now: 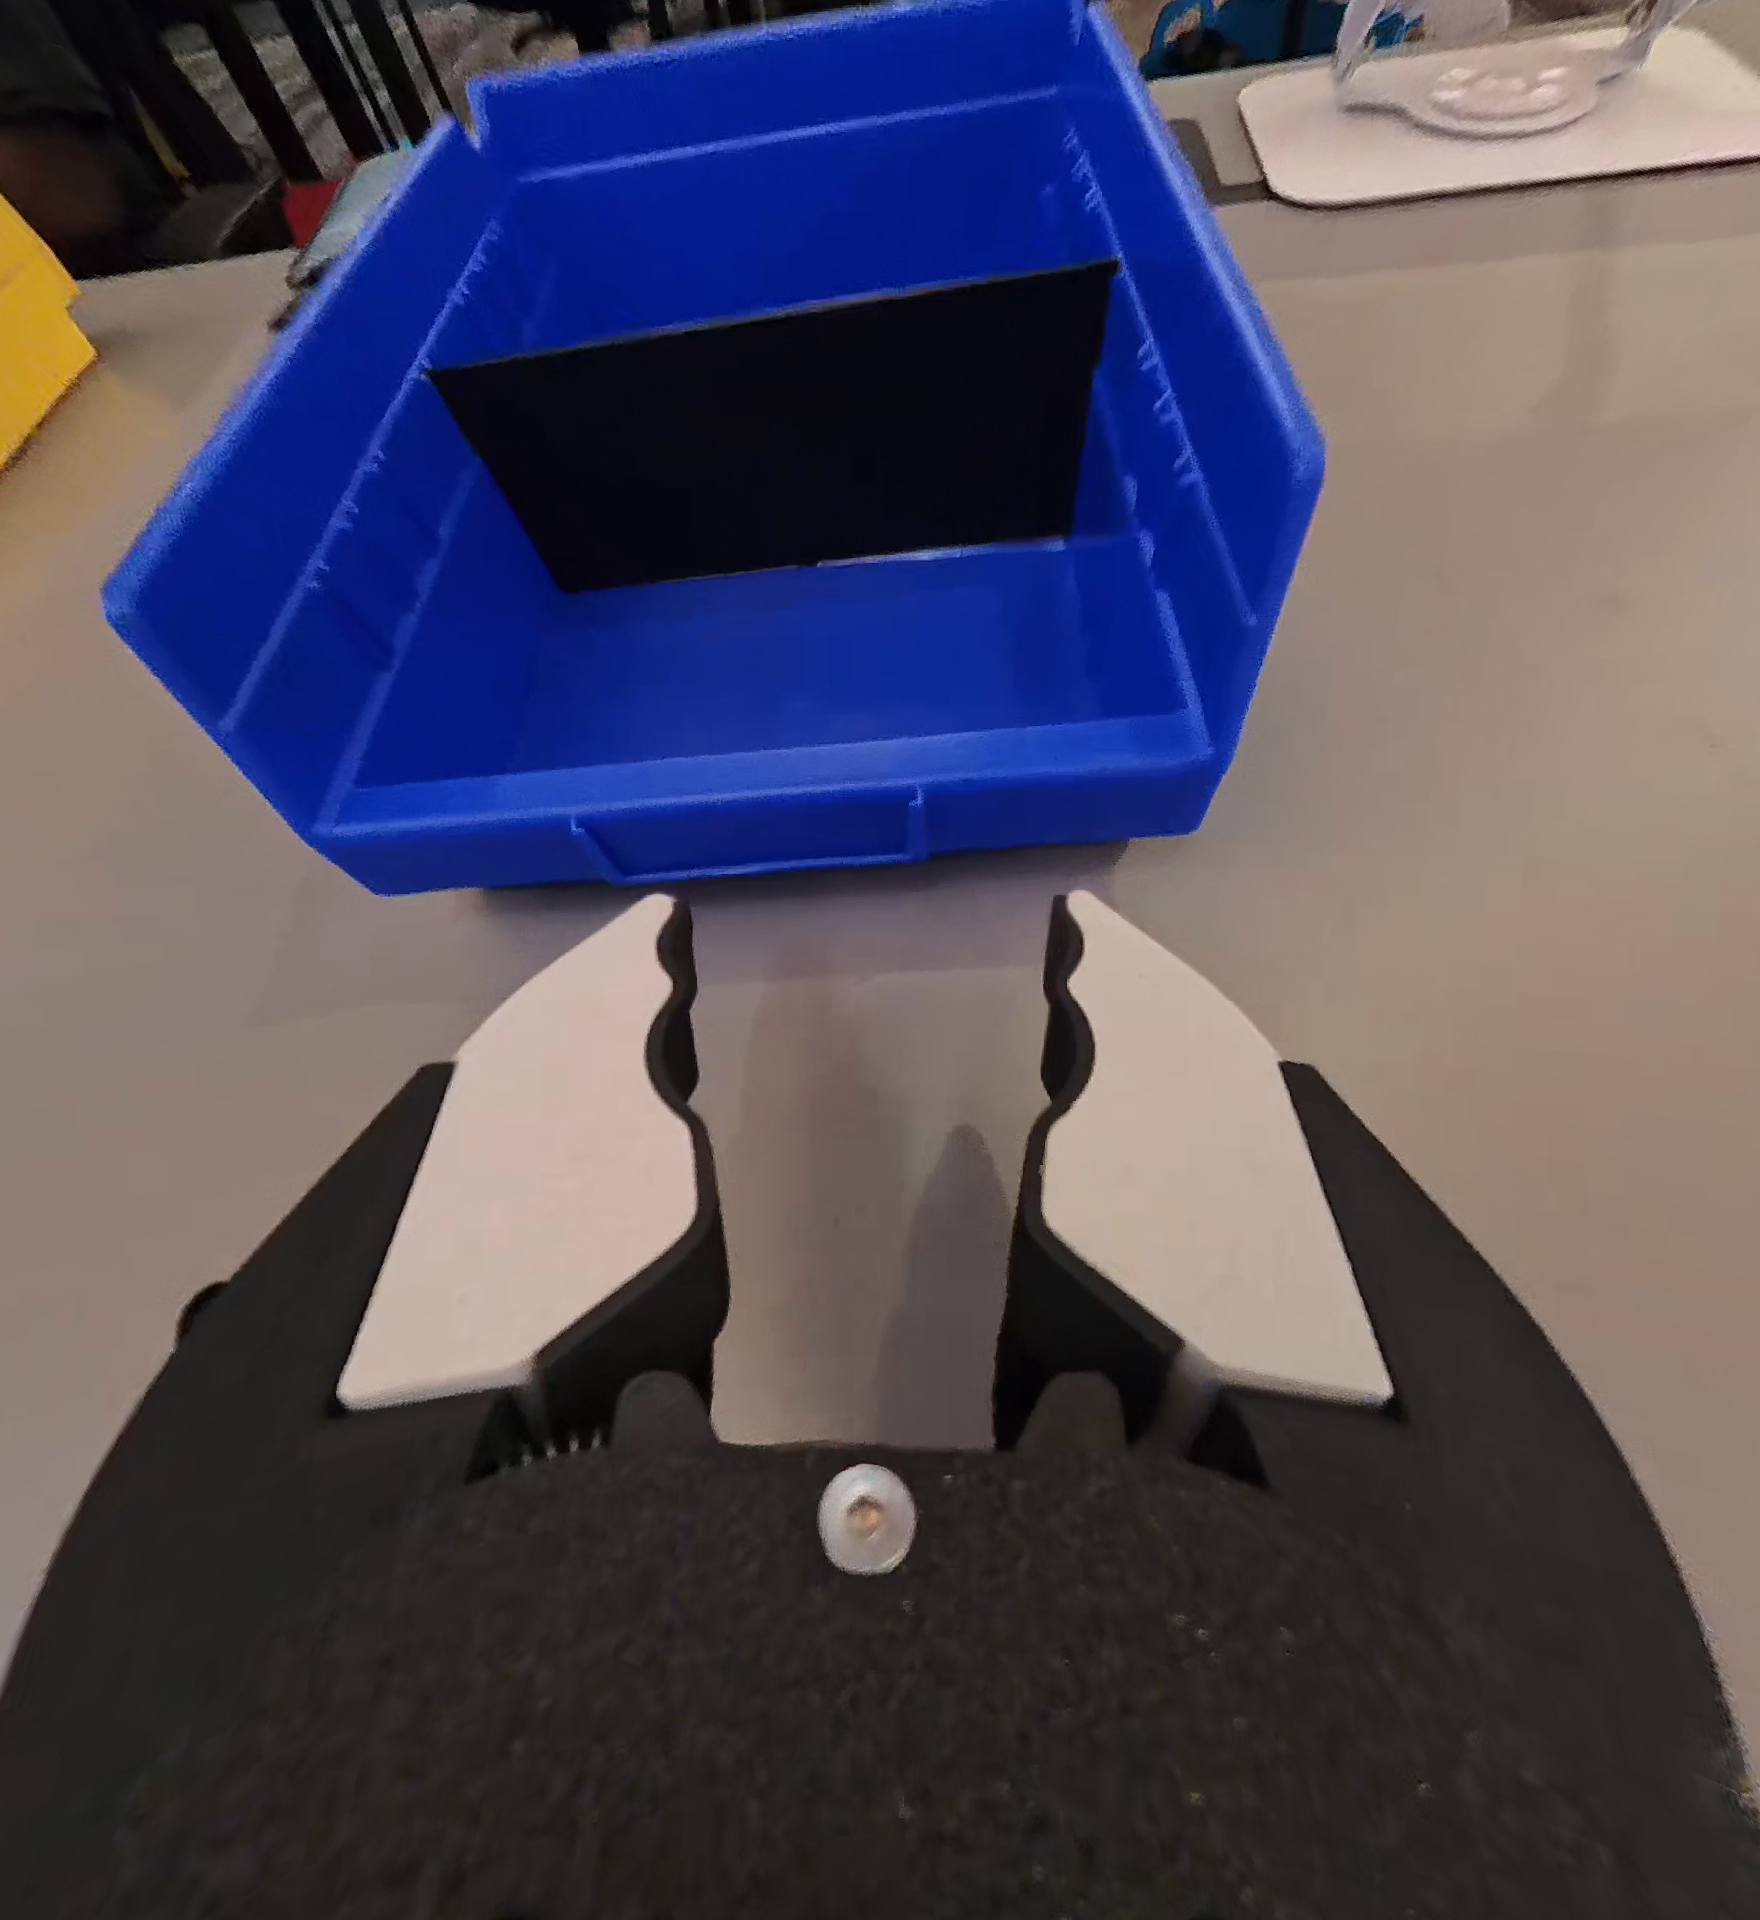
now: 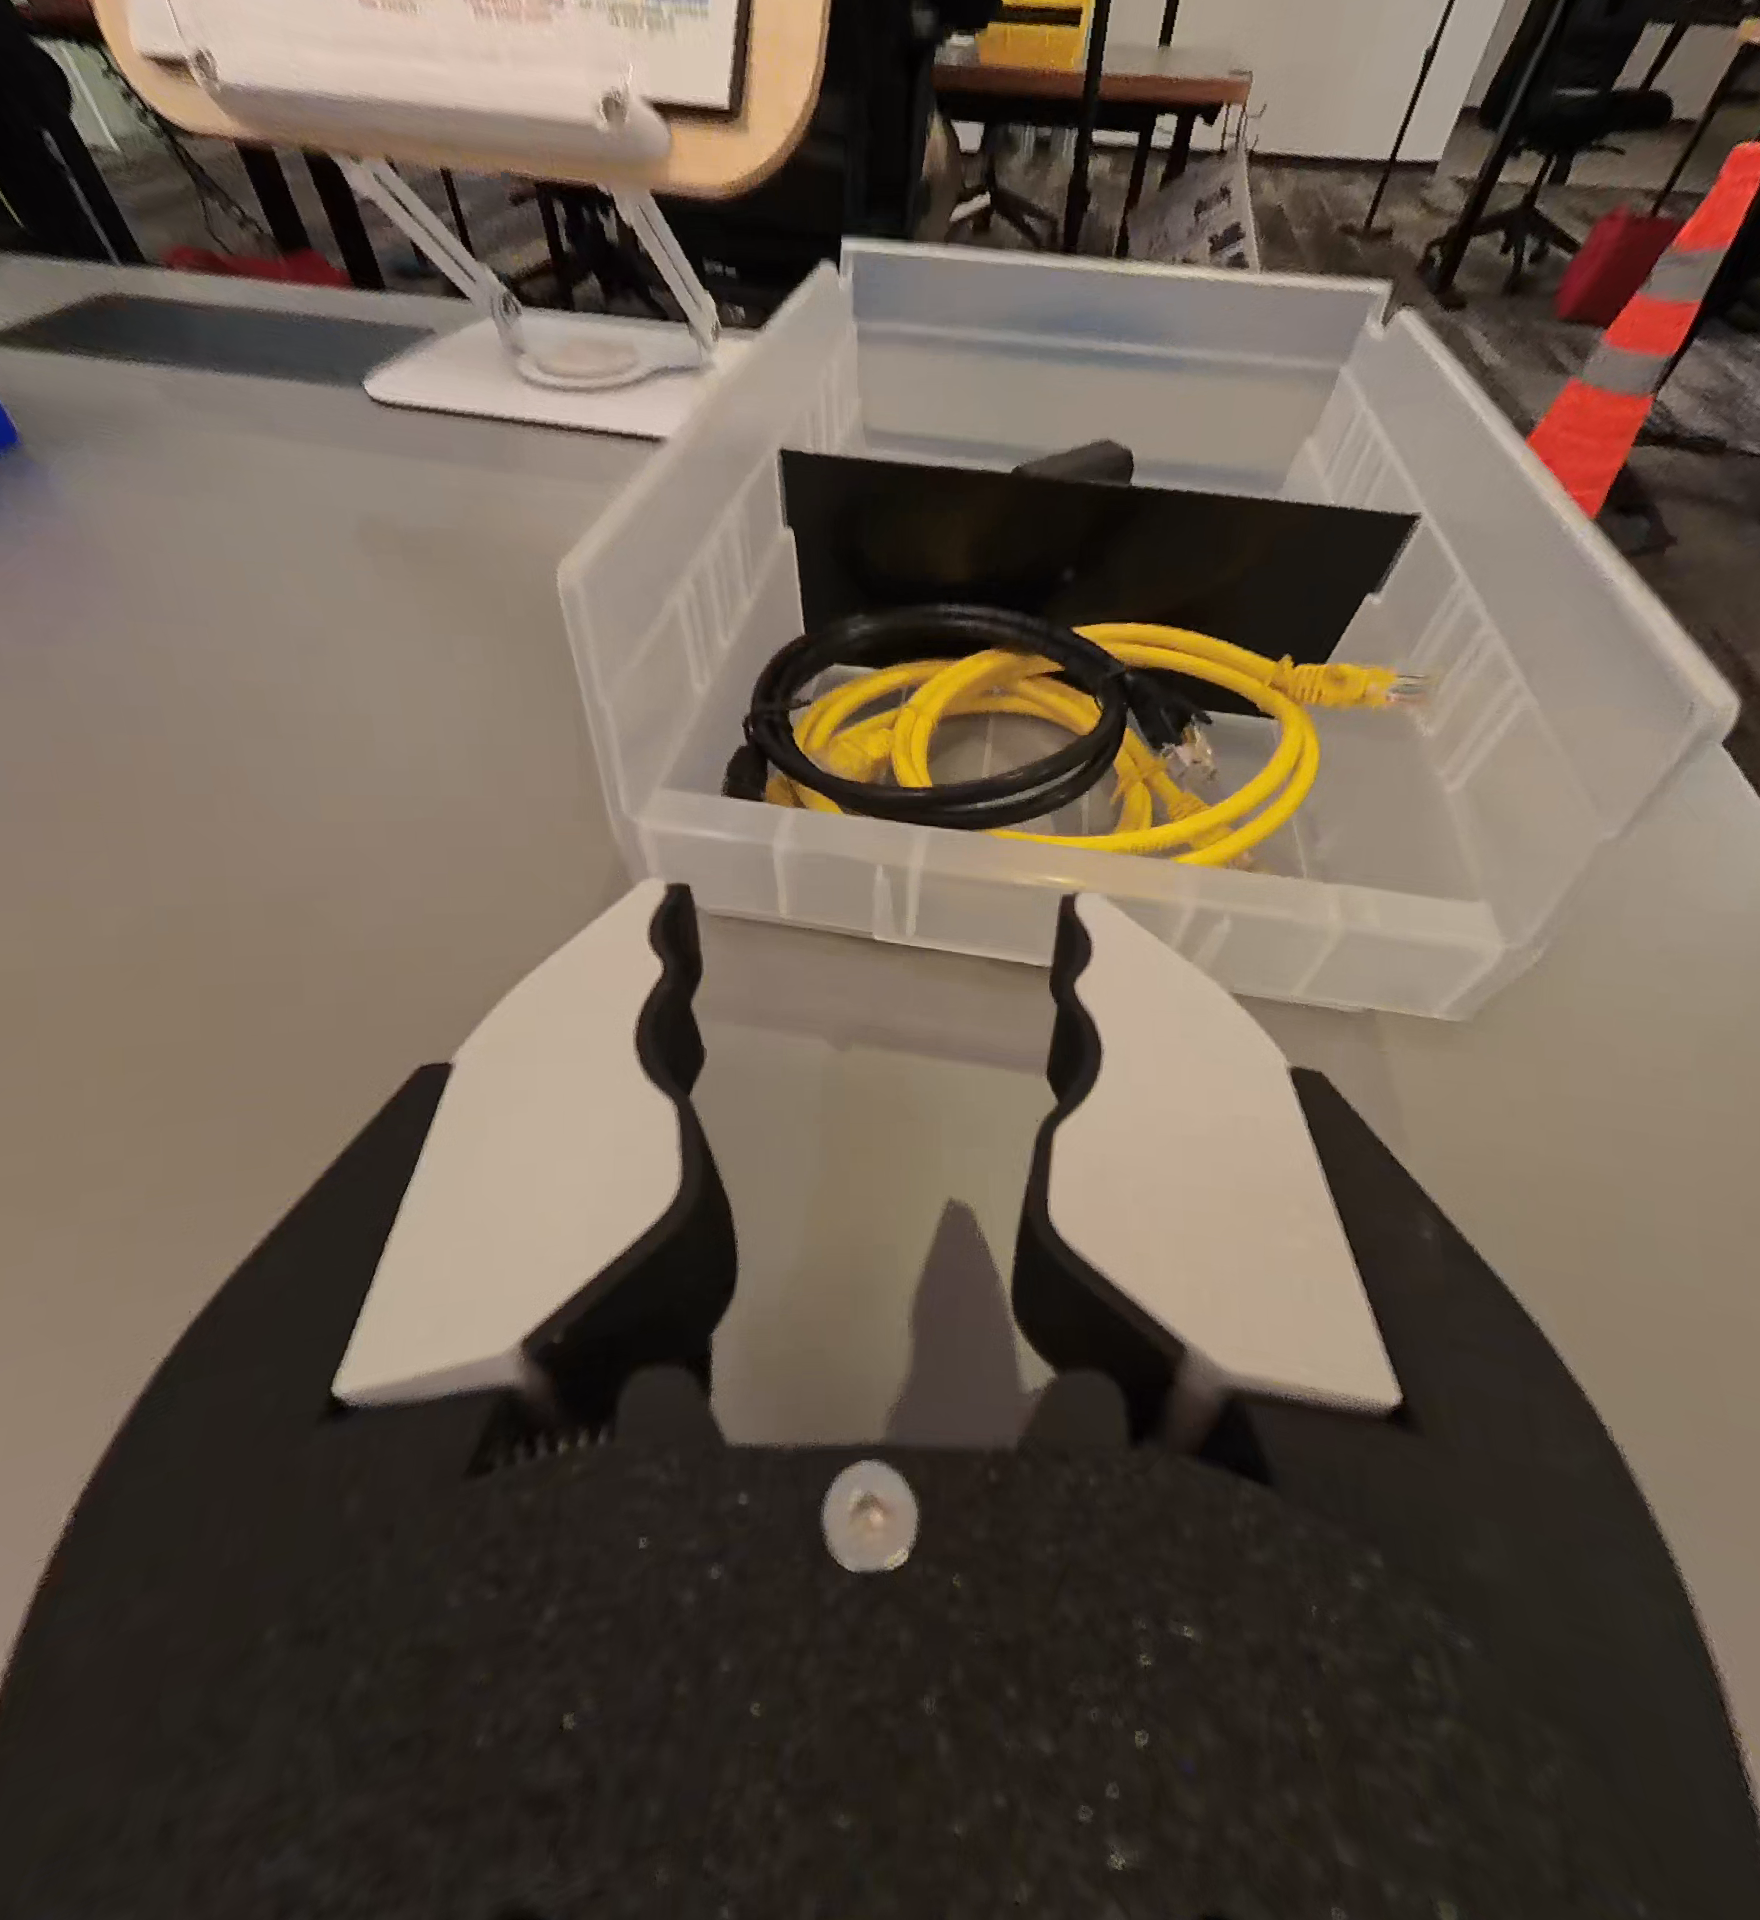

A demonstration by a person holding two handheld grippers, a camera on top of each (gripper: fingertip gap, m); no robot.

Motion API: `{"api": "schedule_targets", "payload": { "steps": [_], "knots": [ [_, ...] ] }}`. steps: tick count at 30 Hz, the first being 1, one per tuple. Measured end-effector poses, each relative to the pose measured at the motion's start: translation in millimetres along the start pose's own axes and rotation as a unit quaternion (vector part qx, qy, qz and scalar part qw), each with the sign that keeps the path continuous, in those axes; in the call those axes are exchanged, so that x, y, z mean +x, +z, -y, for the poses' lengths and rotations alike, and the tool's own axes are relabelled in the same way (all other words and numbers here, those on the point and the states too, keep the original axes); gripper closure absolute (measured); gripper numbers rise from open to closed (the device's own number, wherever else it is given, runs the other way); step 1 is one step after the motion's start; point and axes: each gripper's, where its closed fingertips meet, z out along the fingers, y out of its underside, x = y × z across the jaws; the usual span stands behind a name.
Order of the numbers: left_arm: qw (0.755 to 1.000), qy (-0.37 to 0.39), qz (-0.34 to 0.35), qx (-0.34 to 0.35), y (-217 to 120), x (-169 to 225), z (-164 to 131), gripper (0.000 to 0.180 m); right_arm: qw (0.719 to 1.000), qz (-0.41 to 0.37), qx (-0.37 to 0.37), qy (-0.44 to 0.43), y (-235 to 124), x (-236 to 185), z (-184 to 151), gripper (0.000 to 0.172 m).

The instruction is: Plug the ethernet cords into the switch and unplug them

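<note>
While the coiled yellow ethernet cords and one glossy black cord are lying in the front compartment of the clear plastic bin, we are holding the right hand-held gripper just short of that bin's front wall, jaws apart and holding nothing. From it the cords are lying ahead and slightly right, loops flat, one yellow plug pointing right. Our left hand-held gripper, also spread and bare, is facing an empty blue plastic bin on the grey bench, so the right is nearer. We are seeing no switch clearly.

Left gripper, right gripper both showing white fingers, wavy black pads, speckled black body, silver screw.
</note>
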Motion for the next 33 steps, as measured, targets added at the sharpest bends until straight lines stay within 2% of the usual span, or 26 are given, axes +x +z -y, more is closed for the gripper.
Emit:
{"api": "schedule_targets", "payload": {
  "steps": [3,16,20,23,25,27,28,30,33],
  "knots": [
    [1.0,-0.008,-0.003,-0.02,2,-1,-9,0.115,1.0,-0.001,-0.016,0.002,0,3,-7,0.107],
    [1.0,-0.01,-0.008,-0.02,0,0,-10,0.115,0.998,0.009,-0.011,0.06,-5,16,-9,0.108],
    [0.999,-0.021,-0.045,-0.009,-2,18,-4,0.117,0.998,0.007,-0.01,0.063,-5,19,-9,0.106],
    [0.99,-0.015,-0.137,0.028,-16,71,16,0.118,0.998,-0.003,-0.007,0.058,-6,24,-7,0.105],
    [0.982,0.036,-0.178,0.046,-21,122,32,0.112,0.998,-0.011,-0.005,0.061,-7,28,-7,0.105],
    [0.972,0.102,-0.208,0.052,-20,183,50,0.099,0.998,-0.01,-0.007,0.063,-6,28,-7,0.105],
    [0.966,0.12,-0.226,0.047,-21,216,57,0.102,0.998,-0.01,-0.009,0.061,-5,28,-7,0.105],
    [0.953,0.108,-0.283,0.019,-23,286,70,0.108,0.998,-0.014,-0.011,0.054,-4,29,-8,0.105],
    [0.908,0.046,-0.41,-0.069,-29,396,71,0.105,0.998,-0.021,-0.008,0.053,-8,33,-8,0.109]
  ]
}}
